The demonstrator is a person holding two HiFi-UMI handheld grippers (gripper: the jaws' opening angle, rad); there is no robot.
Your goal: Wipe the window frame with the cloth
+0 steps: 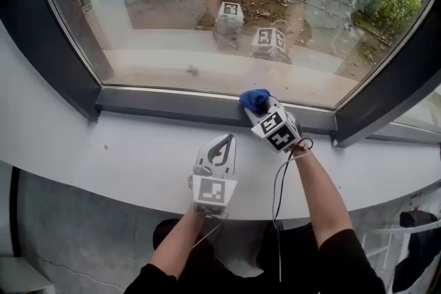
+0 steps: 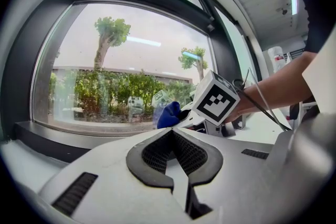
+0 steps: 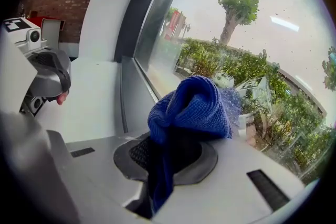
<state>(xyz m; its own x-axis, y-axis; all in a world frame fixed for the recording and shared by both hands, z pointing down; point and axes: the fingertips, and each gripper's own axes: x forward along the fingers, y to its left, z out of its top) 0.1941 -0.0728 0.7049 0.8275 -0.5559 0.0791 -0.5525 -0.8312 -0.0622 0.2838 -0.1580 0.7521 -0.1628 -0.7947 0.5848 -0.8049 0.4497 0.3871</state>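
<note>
Right tongs (image 3: 169,157) pinch cloth (image 3: 195,107) at the frame (image 1: 172,105); left tongs (image 2: 176,152) (pressed together) over sill (image 1: 117,155).

We see the cloth (image 1: 256,100), a small deep-blue piece with a knitted, slightly fuzzy texture, bunched into a rounded lump. It is pinched between the fingers (image 3: 207,161) of the right gripper (image 1: 264,113): the lump stands out in front of them and a narrow tail hangs down in the gap. The cloth lies against the window frame (image 1: 172,105), on the upper edge of its bottom rail, just where the rail meets the glass (image 1: 207,24), in the right half of the window. The frame is dark grey and matte; its bottom rail runs straight, and its side posts rise at the left and right.
</note>
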